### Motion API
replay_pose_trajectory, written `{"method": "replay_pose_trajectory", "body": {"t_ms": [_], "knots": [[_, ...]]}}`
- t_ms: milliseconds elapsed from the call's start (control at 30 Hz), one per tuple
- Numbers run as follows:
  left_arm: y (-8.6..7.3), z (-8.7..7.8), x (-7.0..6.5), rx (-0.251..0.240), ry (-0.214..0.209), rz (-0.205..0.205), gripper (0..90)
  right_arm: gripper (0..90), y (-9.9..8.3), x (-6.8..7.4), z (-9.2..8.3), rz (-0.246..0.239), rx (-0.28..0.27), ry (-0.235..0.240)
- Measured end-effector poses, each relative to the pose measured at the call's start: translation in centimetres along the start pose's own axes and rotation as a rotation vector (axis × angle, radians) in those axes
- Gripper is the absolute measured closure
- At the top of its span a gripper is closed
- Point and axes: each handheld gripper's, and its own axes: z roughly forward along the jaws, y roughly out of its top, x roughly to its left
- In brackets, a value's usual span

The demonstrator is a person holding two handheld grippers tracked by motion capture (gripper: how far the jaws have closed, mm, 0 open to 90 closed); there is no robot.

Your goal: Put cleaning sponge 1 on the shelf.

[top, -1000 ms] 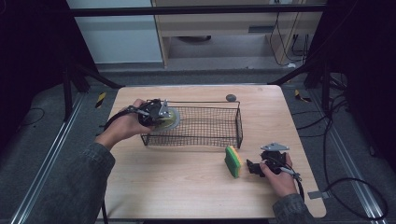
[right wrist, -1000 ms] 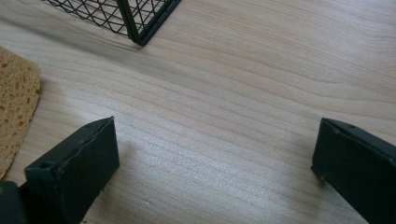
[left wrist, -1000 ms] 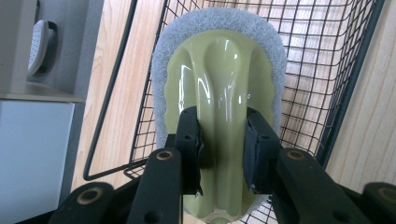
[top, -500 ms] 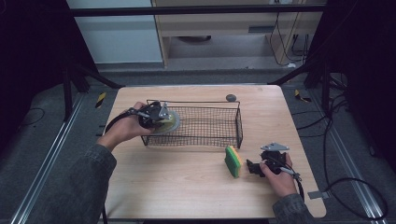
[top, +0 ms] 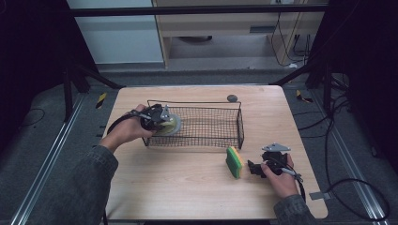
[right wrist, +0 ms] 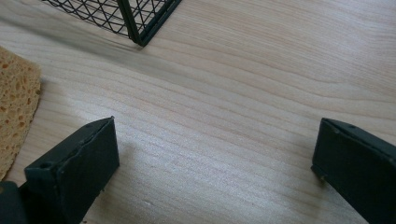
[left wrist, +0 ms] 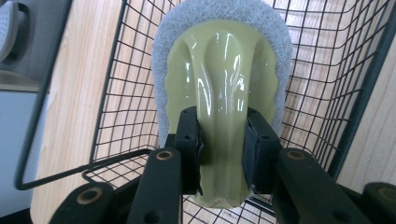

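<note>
Two grippers on the go: the left gripper [left wrist: 223, 154] is clamped on the pale green handle of a scrub pad [left wrist: 224, 88] with a grey fleecy base, hanging just inside the wire basket [top: 220, 133] at its left end in the high view, so my guess is it's getting dropped in and the next move is just easing the jaws apart. The right gripper [right wrist: 212, 158] sits wide apart and empty over bare table [top: 183, 187] at lower right, right beside the yellow-green sponge [top: 234, 162], probably next up. Can't make out whether the pad touches the basket floor, nor what that small dark round thing [top: 232, 98] behind the basket is.
</note>
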Motion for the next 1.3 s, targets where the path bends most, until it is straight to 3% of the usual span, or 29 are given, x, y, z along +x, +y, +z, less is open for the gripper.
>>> {"method": "replay_pose_trajectory", "body": {"t_ms": [500, 667, 1167, 1300], "knots": [[0.1, 0.9, 0.0, 0.016, -0.041, -0.009, 70.0, 0.7, 0.0, 0.1, 0.0, 0.002, 0.001, 0.000], [0.1, 1.5, -0.1, 0.021, -0.084, -0.021, 70.0, 0.7, 0.0, 0.1, 0.0, 0.000, 0.002, -0.001], [0.5, 2.1, -0.1, 0.034, -0.084, -0.020, 69.8, 0.7, 0.0, 0.0, 0.1, -0.004, 0.000, -0.004], [0.4, 2.1, 0.0, 0.032, -0.088, -0.036, 69.4, 0.7, 0.0, 0.0, 0.1, -0.006, -0.001, -0.004]]}}
